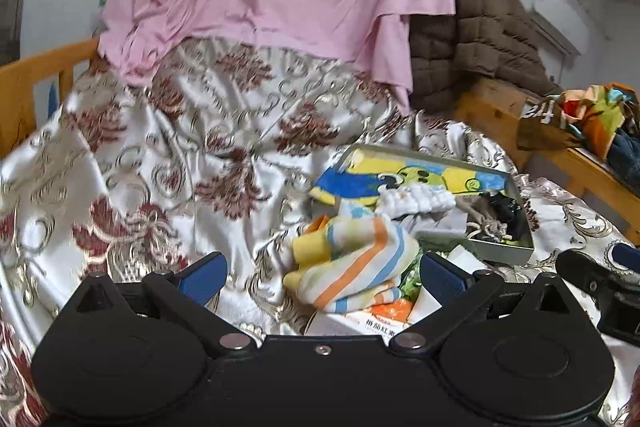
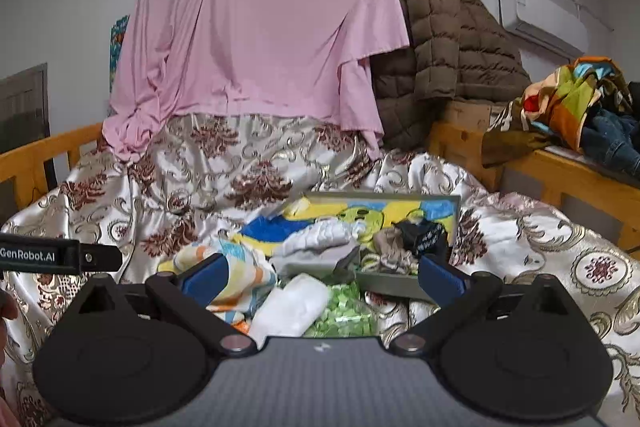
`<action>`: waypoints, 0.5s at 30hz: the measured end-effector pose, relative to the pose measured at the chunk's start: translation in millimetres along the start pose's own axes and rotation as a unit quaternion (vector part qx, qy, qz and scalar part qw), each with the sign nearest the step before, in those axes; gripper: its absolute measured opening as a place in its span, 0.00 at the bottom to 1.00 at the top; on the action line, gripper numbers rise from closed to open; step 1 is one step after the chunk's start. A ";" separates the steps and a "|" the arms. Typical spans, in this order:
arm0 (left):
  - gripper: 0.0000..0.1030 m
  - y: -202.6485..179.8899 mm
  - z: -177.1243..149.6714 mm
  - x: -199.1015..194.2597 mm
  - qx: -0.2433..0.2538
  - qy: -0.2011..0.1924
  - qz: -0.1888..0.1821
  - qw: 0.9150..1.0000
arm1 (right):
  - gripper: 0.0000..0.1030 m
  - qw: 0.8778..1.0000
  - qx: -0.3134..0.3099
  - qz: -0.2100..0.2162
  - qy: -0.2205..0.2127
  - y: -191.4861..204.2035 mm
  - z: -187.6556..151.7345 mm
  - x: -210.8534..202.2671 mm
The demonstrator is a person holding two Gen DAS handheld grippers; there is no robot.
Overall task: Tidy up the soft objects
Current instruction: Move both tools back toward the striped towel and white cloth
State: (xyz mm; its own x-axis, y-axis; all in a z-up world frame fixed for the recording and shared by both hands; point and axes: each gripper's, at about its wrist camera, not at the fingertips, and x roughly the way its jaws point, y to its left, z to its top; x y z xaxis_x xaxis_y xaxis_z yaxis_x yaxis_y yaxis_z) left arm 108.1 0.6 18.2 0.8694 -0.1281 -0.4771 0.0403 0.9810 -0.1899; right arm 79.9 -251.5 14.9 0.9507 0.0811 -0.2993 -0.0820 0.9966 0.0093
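A striped orange, blue and yellow cloth [image 1: 352,259] lies bunched on the bedspread, between the wide-open jaws of my left gripper [image 1: 322,277]. Behind it a grey tray [image 1: 500,251] holds a yellow and blue cartoon cloth [image 1: 400,175], a white ruffled piece [image 1: 420,201] and dark socks [image 1: 500,215]. My right gripper [image 2: 320,277] is open over a white soft pack [image 2: 292,303] and a green patterned item [image 2: 344,311]. The striped cloth [image 2: 236,275] sits by its left finger. The tray [image 2: 392,283] lies just ahead.
A floral satin bedspread [image 1: 160,155] covers the bed. A pink sheet [image 2: 260,39] hangs behind, beside a brown quilted coat [image 2: 452,59]. Wooden bed rails [image 2: 560,171] at the right carry colourful clothes [image 2: 580,103]. A printed packet [image 1: 384,315] lies under the striped cloth.
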 end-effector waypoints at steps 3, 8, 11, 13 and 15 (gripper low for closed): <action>0.99 1.0 -3.2 3.5 0.001 0.011 0.007 1.000 | 1.00 1.000 -0.001 0.002 0.013 2.3 -2.7 4.2; 0.99 -0.6 -7.3 7.6 0.007 0.025 0.014 1.000 | 1.00 1.000 -0.014 0.005 0.027 6.9 -5.8 8.5; 0.99 -1.3 -7.2 8.2 0.005 0.028 0.018 0.999 | 1.00 0.999 -0.021 0.007 0.033 9.8 -7.4 10.4; 0.99 -1.9 -8.1 9.5 0.009 0.032 0.026 0.999 | 1.00 0.999 -0.026 0.008 0.037 11.6 -8.3 12.3; 0.99 -1.0 -8.8 12.1 0.009 0.038 0.034 0.999 | 1.00 0.999 -0.031 0.010 0.042 13.9 -9.3 14.5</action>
State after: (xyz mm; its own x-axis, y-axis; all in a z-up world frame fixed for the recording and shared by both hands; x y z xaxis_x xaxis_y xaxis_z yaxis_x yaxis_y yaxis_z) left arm 114.2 -3.2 5.1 0.8304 -0.0704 -0.5527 -0.0089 0.9902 -0.1396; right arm 89.8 -236.6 1.9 0.9206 0.0970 -0.3782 -0.1222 0.9916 -0.0431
